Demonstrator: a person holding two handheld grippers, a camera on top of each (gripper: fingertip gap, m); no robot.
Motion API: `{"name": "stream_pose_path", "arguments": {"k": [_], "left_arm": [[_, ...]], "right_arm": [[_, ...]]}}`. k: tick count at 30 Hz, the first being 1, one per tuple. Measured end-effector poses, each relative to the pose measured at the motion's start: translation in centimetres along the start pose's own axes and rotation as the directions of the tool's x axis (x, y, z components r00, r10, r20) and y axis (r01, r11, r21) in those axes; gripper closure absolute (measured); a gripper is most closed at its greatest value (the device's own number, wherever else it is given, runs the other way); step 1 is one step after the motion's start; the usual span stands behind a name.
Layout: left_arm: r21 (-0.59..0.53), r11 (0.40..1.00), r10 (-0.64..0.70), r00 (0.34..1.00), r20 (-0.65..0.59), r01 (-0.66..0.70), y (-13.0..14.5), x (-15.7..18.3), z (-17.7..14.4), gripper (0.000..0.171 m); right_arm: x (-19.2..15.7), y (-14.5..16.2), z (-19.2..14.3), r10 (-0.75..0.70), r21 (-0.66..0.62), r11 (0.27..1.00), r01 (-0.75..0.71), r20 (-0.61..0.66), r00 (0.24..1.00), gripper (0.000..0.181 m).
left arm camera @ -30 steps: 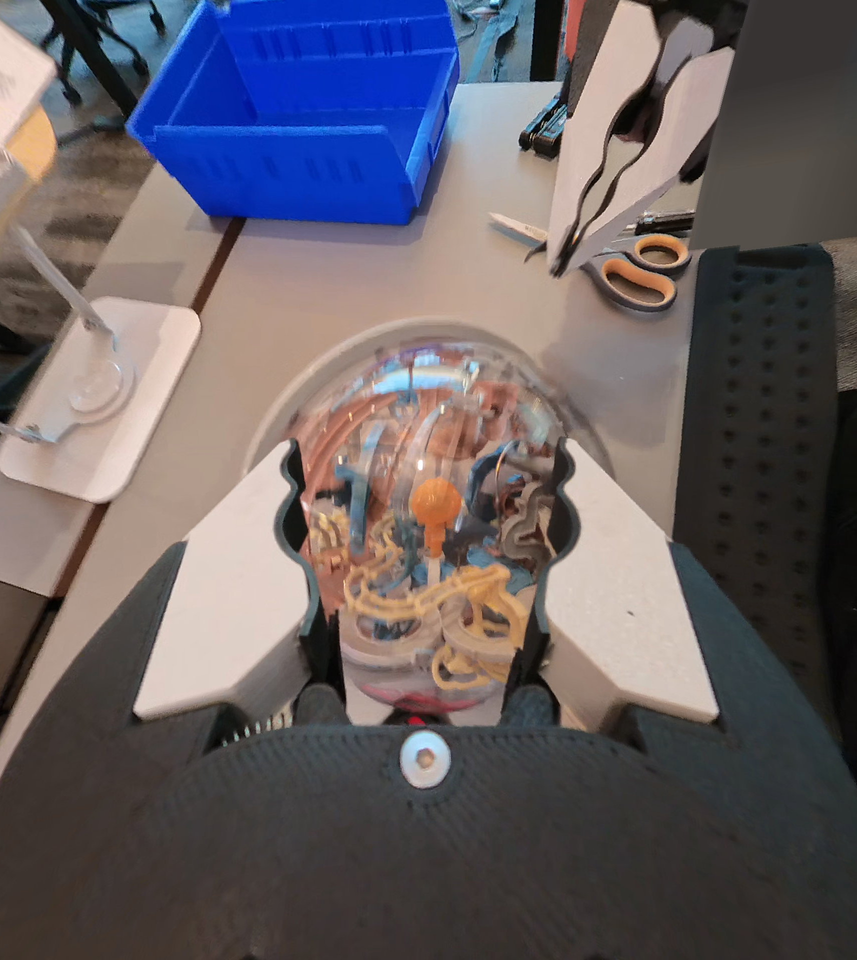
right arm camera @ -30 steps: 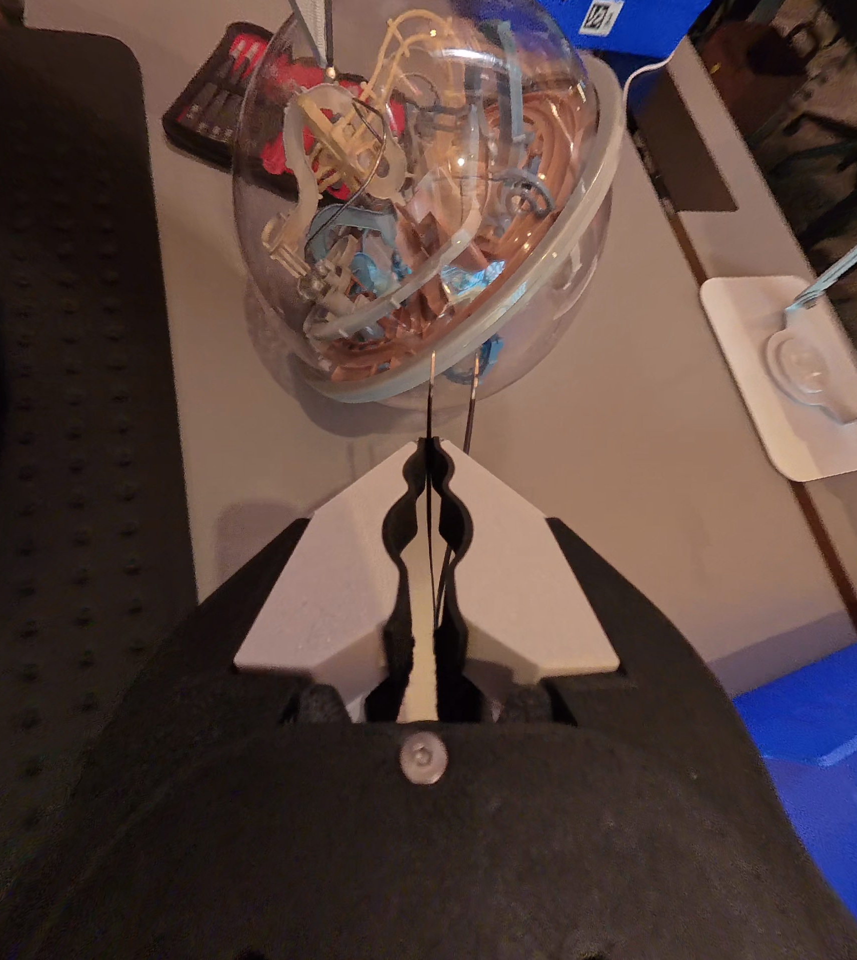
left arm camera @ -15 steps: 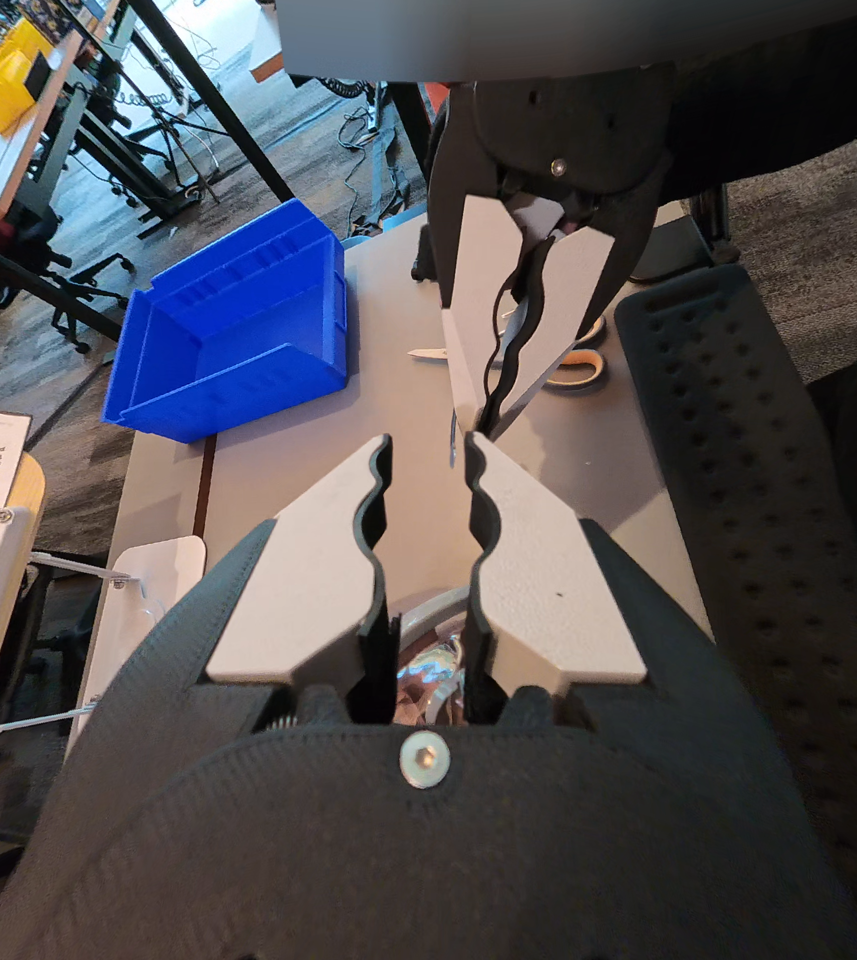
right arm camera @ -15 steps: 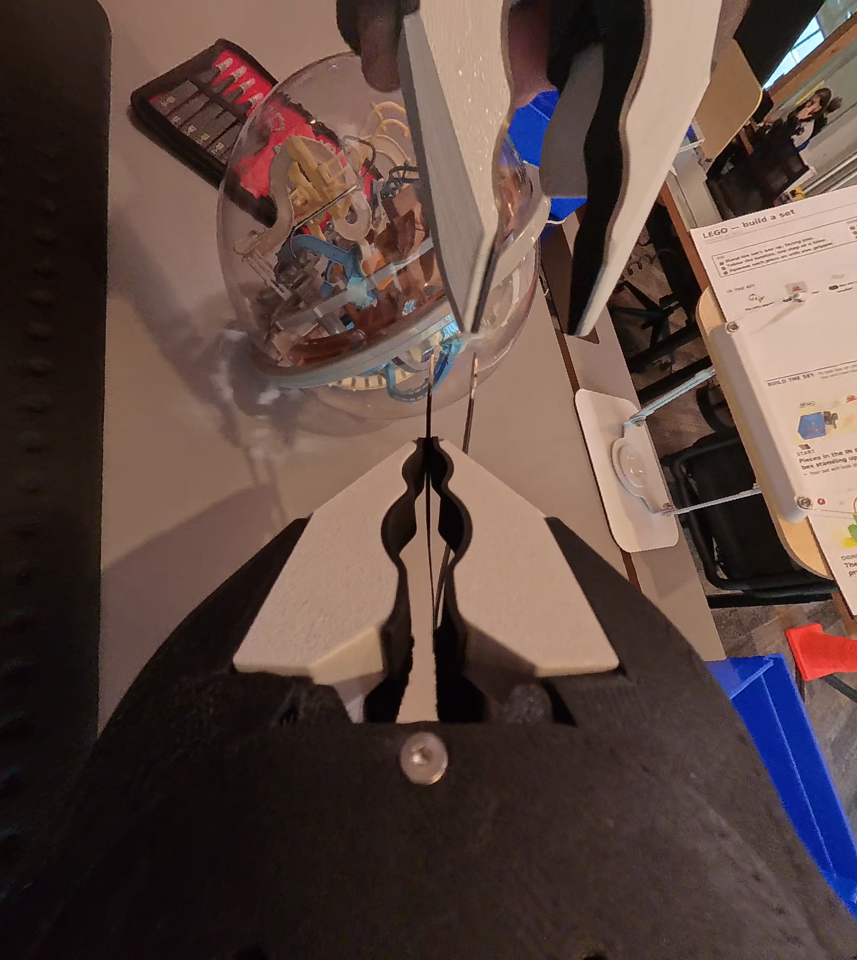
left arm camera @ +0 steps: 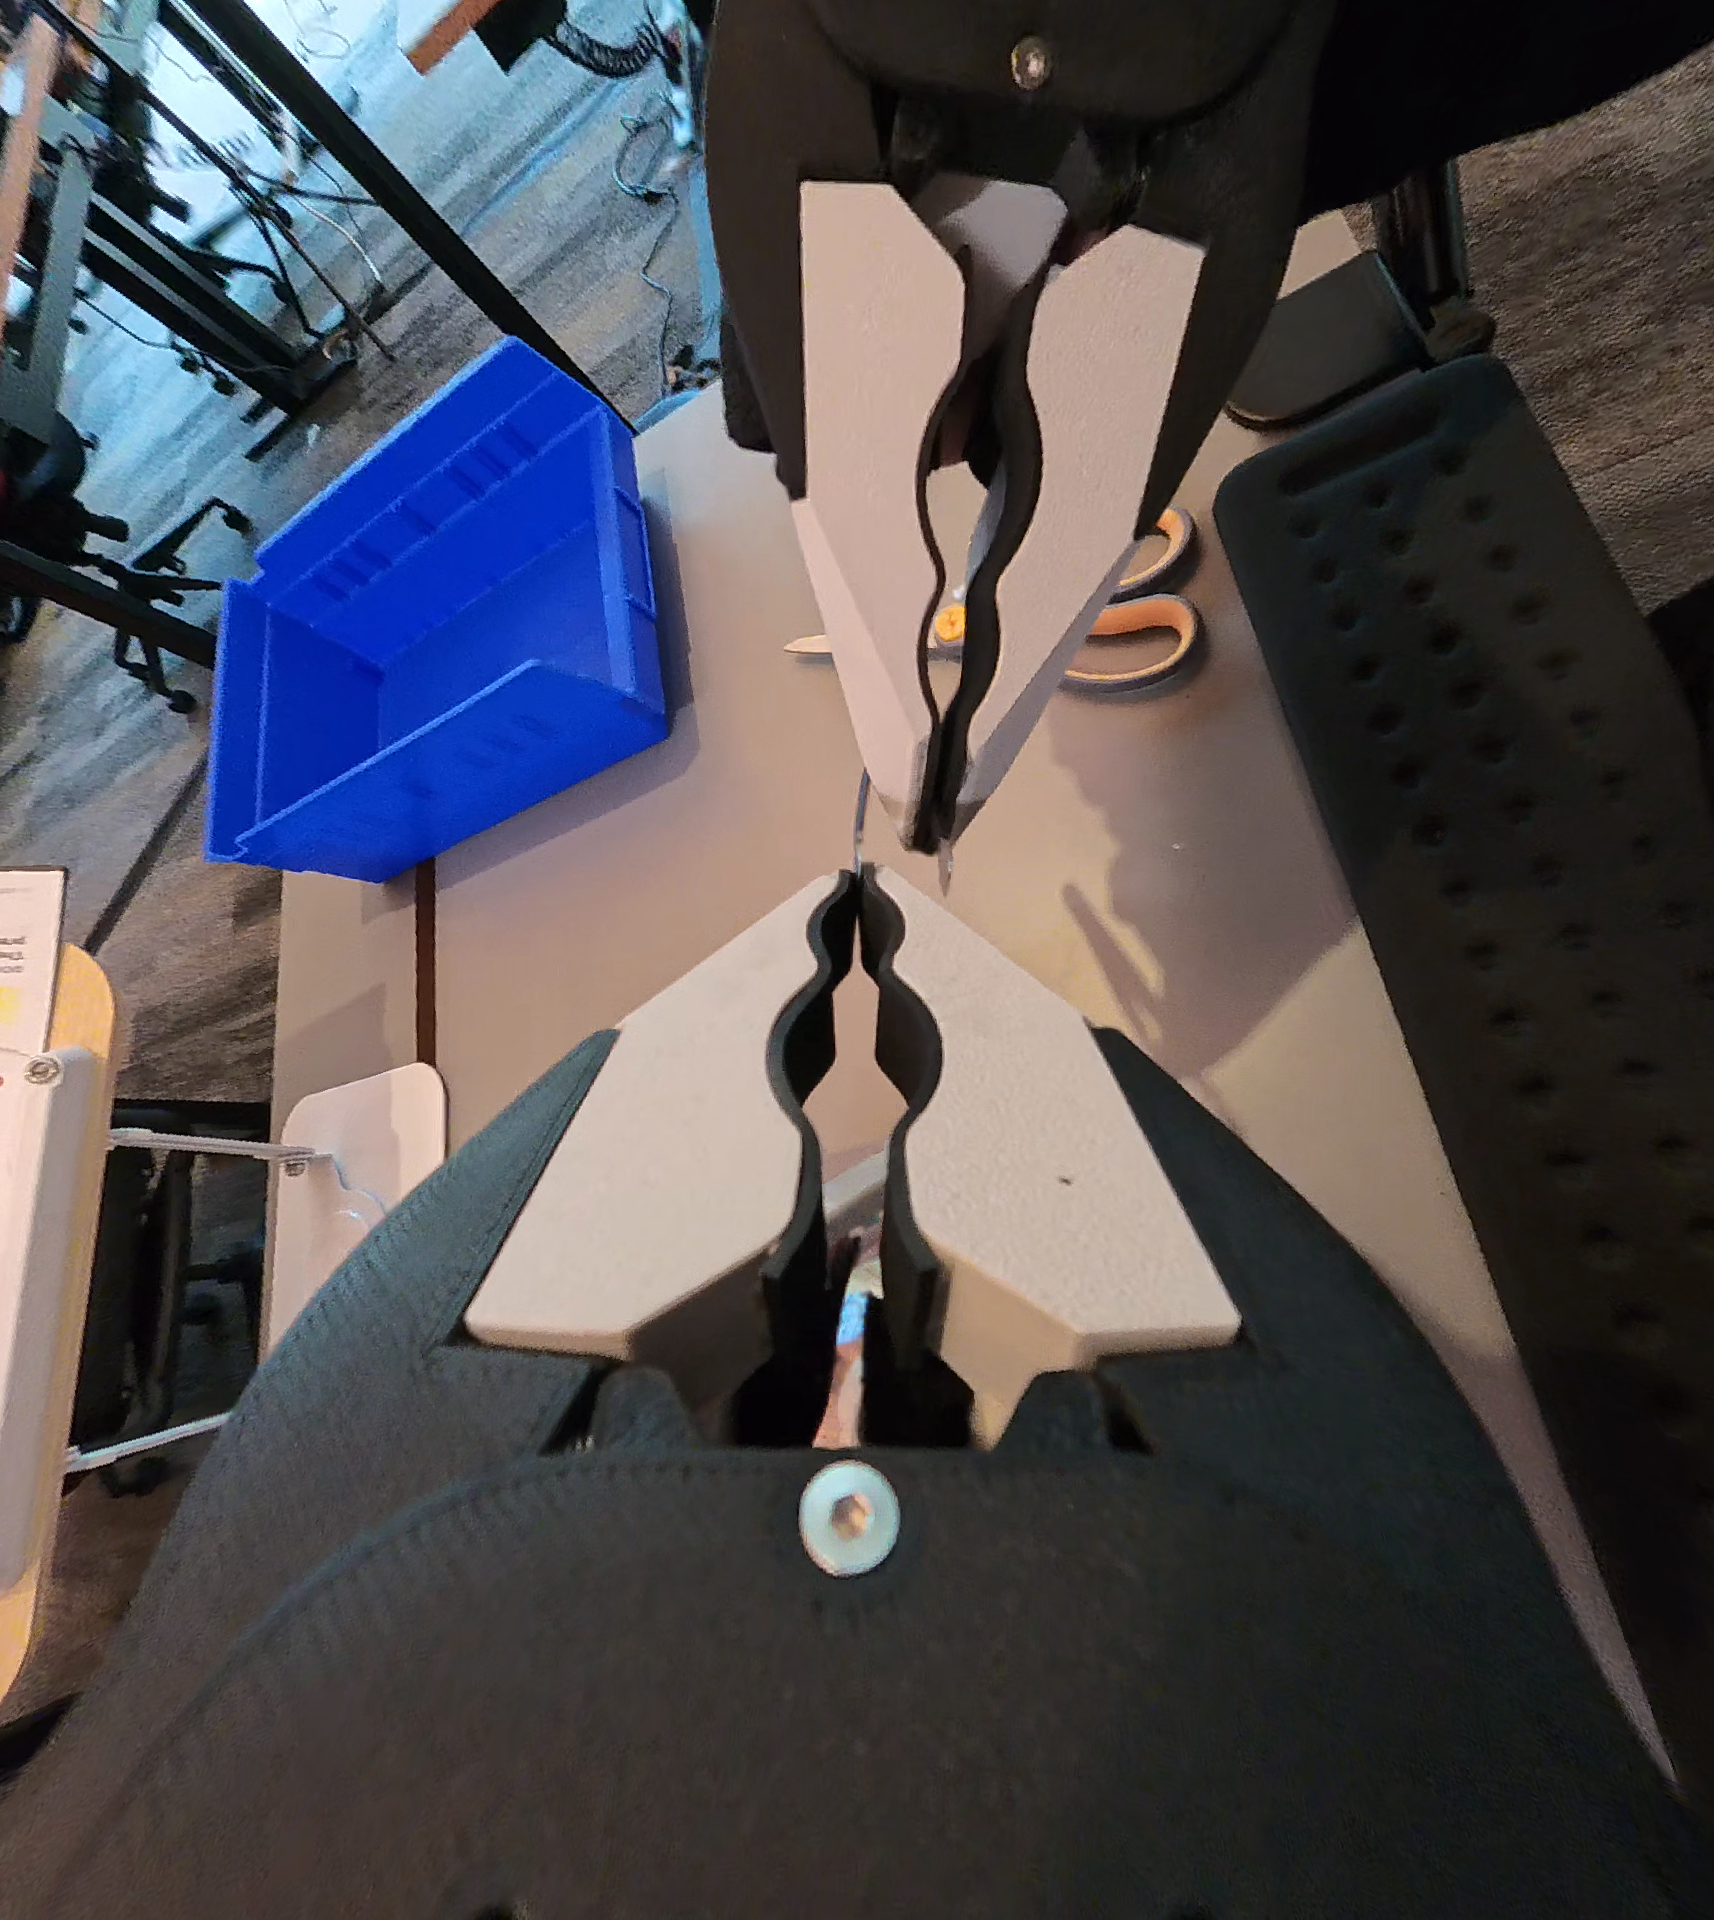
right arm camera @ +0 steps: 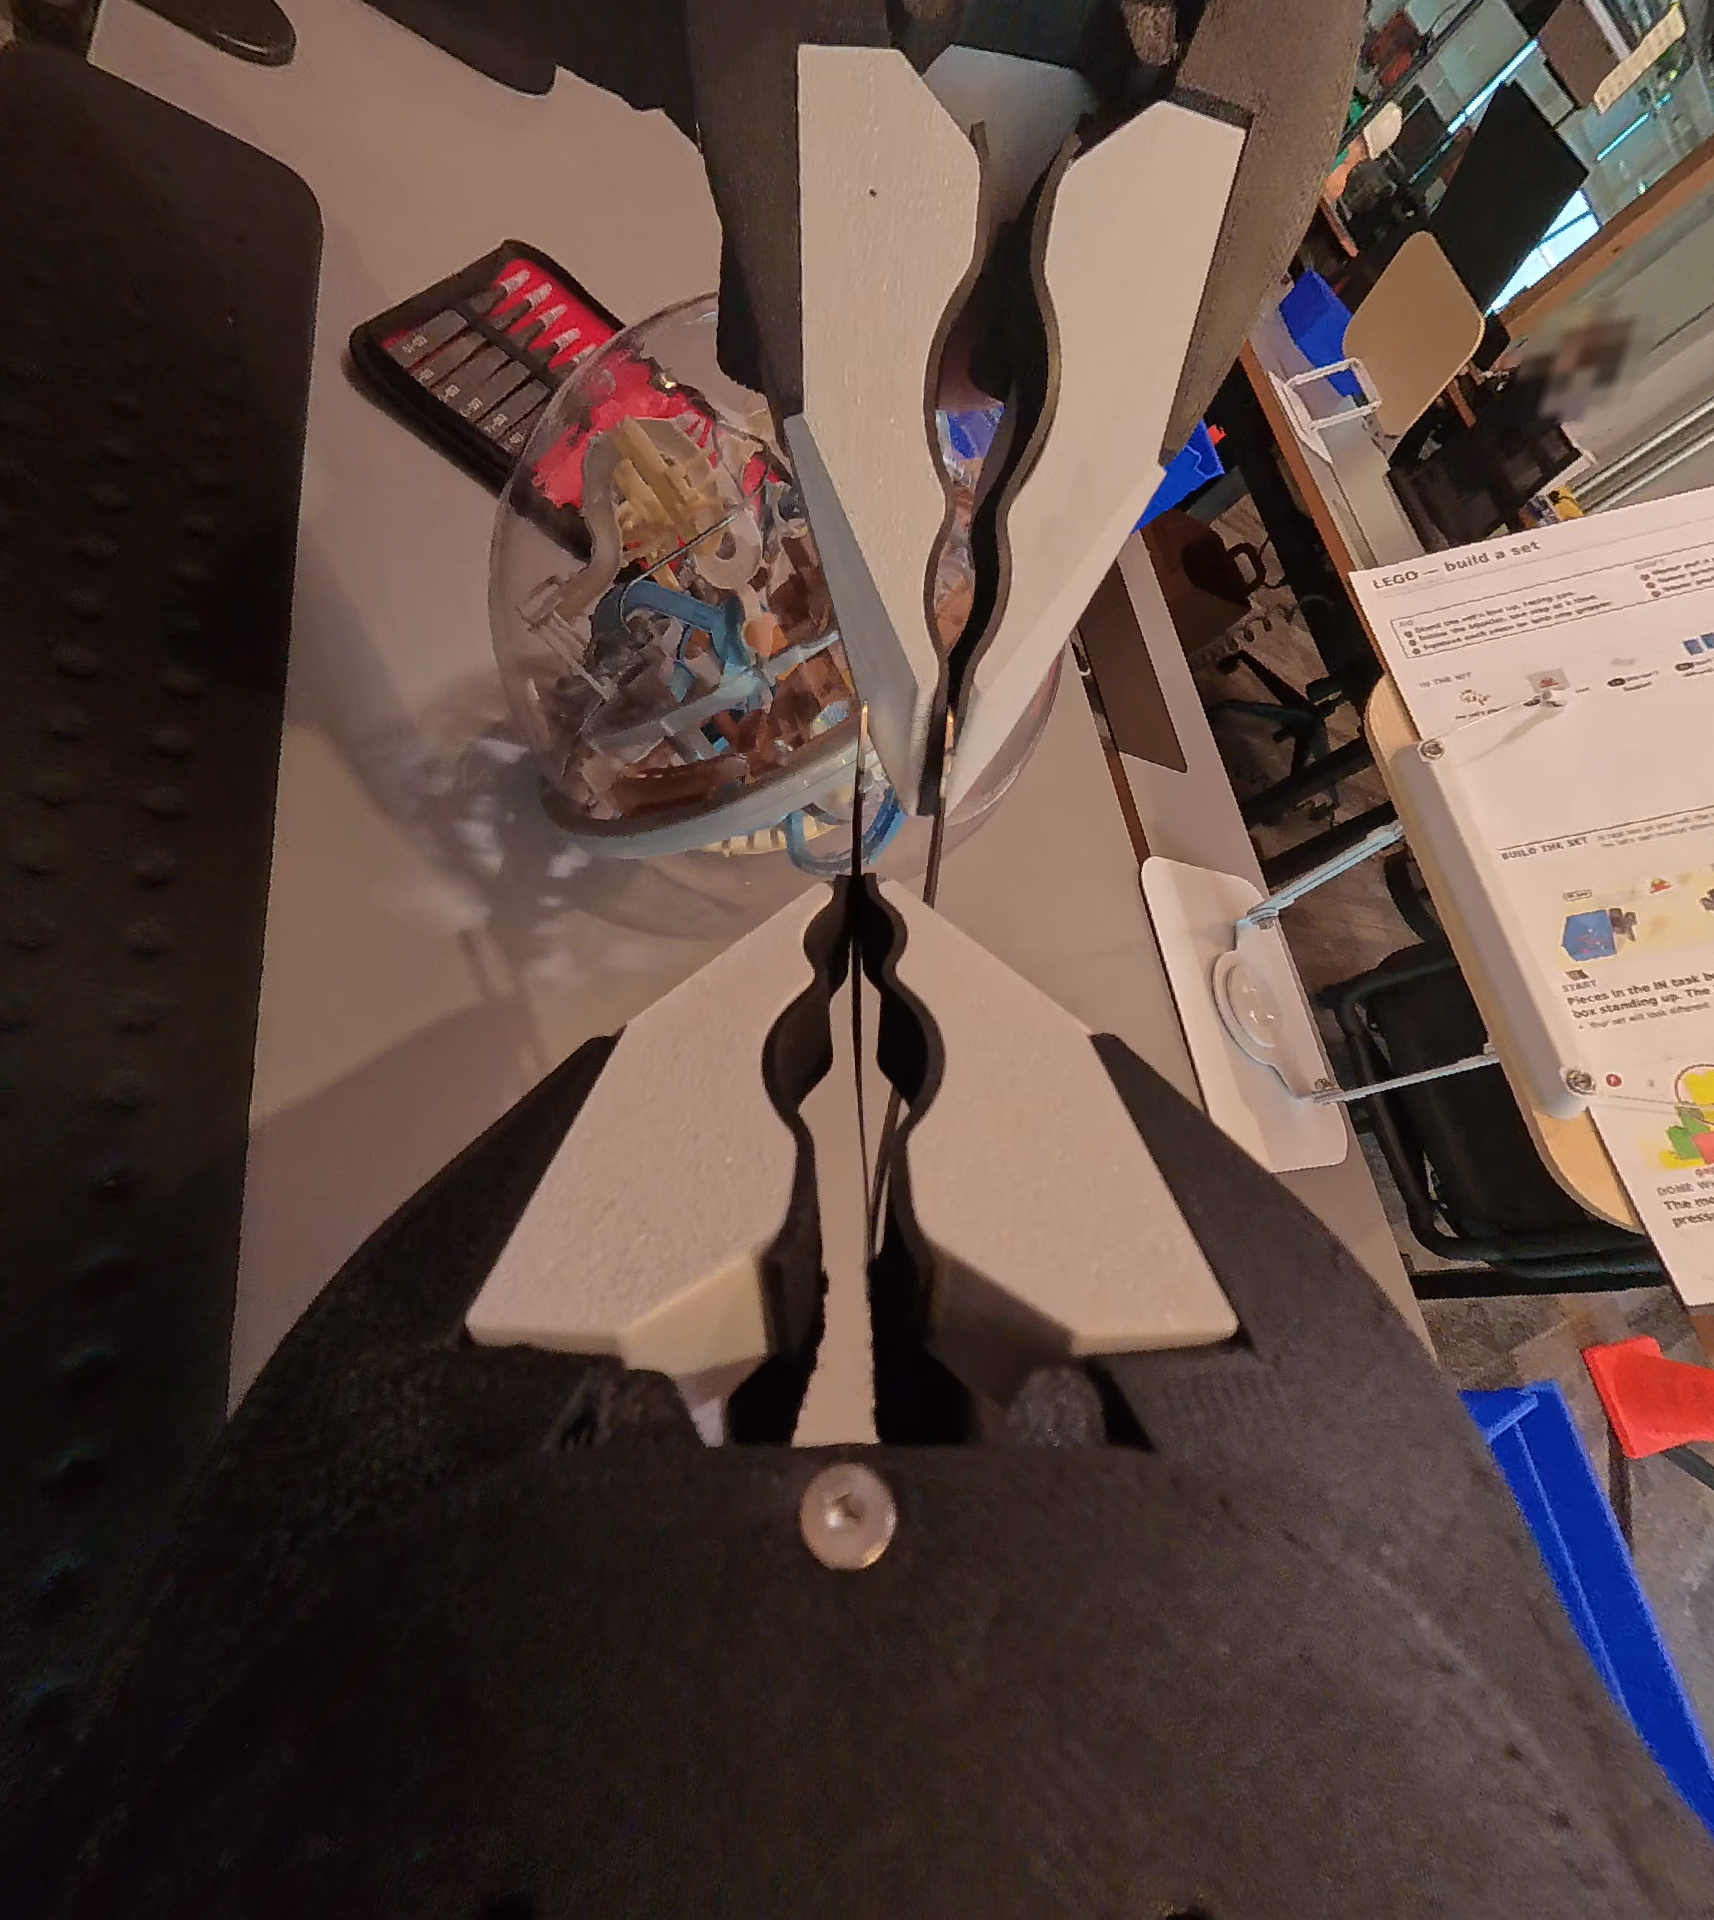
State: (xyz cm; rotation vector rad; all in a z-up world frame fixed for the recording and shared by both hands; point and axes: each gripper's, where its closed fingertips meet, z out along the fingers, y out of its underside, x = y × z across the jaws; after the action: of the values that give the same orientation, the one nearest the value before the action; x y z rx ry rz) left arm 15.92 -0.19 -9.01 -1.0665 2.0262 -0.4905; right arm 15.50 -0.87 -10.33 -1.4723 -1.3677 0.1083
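Note:
My right gripper (right arm camera: 858, 883) is shut on thin dark metal tweezers (right arm camera: 860, 800) whose two prongs stick out past its tips. My left gripper (left arm camera: 855, 883) faces it tip to tip and is shut on the end of one prong (left arm camera: 861, 821). The other prong's tip pokes free beside it. Each gripper shows in the other's view: the right one (left arm camera: 931, 842) from above in the left wrist view, the left one (right arm camera: 926, 805) from above in the right wrist view. A clear ball maze (right arm camera: 687, 665) with coloured tracks inside sits on the grey table (right arm camera: 396, 935) below both grippers.
A blue bin (left arm camera: 437, 665) stands at the table's far left and orange-handled scissors (left arm camera: 1144, 634) lie behind the right gripper. A black perforated pad (left arm camera: 1507, 831) borders the table. A red-and-black tool case (right arm camera: 479, 353) lies behind the ball. A printed sheet on a stand (right arm camera: 1611, 831) is alongside.
My left gripper let go of the ball maze, rose above it, and closed its jaws on one prong of the tweezers. My right gripper kept hold of the tweezers and lifted.

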Motion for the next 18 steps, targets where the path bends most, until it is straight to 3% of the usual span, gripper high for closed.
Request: {"name": "stream_pose_path", "arguments": {"k": [8,18], "left_arm": [[0.058,0.998,-0.038,0.998,0.045,0.035,-0.8,0.0,-1.0,0.166],[0.105,0.994,-0.024,0.998,0.051,0.018,-1.7,0.9,-1.6,0.171]], "right_arm": [[-0.1,-0.5,-0.2,0.027,-0.011,1.000,-0.027,0.018,0.999,0.181],[-0.9,-1.1,-0.2,0.038,-0.010,0.999,-0.037,0.040,0.999,0.181]]}}
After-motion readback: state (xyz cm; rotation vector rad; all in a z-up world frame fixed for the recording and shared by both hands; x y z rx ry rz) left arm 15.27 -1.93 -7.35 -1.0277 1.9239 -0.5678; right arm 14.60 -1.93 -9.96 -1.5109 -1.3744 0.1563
